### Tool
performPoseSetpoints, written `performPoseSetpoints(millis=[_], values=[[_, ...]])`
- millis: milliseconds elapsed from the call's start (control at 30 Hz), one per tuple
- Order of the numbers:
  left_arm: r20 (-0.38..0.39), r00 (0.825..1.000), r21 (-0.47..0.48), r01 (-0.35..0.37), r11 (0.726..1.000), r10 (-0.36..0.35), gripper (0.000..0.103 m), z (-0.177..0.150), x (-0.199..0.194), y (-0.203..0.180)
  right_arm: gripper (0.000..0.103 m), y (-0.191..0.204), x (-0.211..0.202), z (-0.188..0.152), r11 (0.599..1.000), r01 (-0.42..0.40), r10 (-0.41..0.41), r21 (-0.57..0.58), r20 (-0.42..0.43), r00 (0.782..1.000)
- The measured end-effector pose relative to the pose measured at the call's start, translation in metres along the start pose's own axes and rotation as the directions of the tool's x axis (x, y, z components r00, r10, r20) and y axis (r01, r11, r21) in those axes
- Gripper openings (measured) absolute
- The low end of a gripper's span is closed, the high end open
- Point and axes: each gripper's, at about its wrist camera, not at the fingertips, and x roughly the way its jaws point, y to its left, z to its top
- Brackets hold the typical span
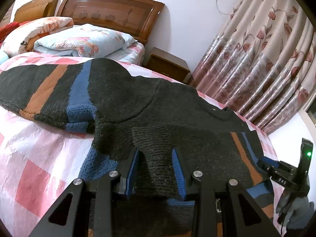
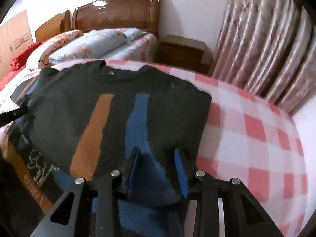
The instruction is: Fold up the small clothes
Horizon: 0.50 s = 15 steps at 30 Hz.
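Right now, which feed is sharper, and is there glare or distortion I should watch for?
Left wrist view: sharp, the sweater knit clearly resolved. Right wrist view: motion-blurred, smearing the curtain and checked bedsheet; glare on the headboard. Both: fisheye bending, dark corners.

The dark grey knitted sweater [image 2: 110, 114] carries orange and blue stripes. The bedsheet [image 2: 246, 138] is pink-and-white checked. The curtain [image 1: 262, 59] is cream with reddish flowers.
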Motion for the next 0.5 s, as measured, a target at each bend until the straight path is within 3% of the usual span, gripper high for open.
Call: performPoseSetpoints(millis=[167,200,233,300,367,433,500], values=[[-0.011,1.000,0.010,-0.013,1.000,0.013,0.035,0.000,0.004,-0.002,0.014,-0.032,-0.001,0.037,0.995,-0.031,0.022,0.095,0.100,0.995],[-0.009,1.000,0.009,-0.011,1.000,0.011,0.035,0.000,0.003,-0.002,0.028,-0.033,0.005,0.044,0.994,-0.036,0.025,0.099,0.110,0.994],[-0.009,1.000,0.005,-0.007,1.000,0.007,0.035,0.000,0.003,-0.002,0.031,-0.036,0.019,0.053,0.995,-0.047,0.038,0.093,0.100,0.994],[-0.010,1.000,-0.002,-0.001,1.000,0.001,0.035,0.000,0.004,0.000,0.029,-0.039,0.053,0.058,0.995,-0.054,0.055,0.086,-0.012,0.998],[-0.011,1.000,-0.003,0.000,1.000,0.000,0.035,0.000,0.004,0.001,0.033,-0.042,0.052,0.063,0.994,-0.059,0.059,0.092,0.003,0.998],[-0.009,1.000,-0.002,-0.001,1.000,0.001,0.035,0.000,0.004,0.001,0.103,-0.046,0.046,0.069,0.987,-0.076,0.071,0.142,0.039,0.997],[-0.011,1.000,-0.002,-0.001,1.000,0.001,0.035,-0.001,0.004,0.001,0.103,-0.046,0.049,0.072,0.986,-0.078,0.066,0.151,0.082,0.994]])
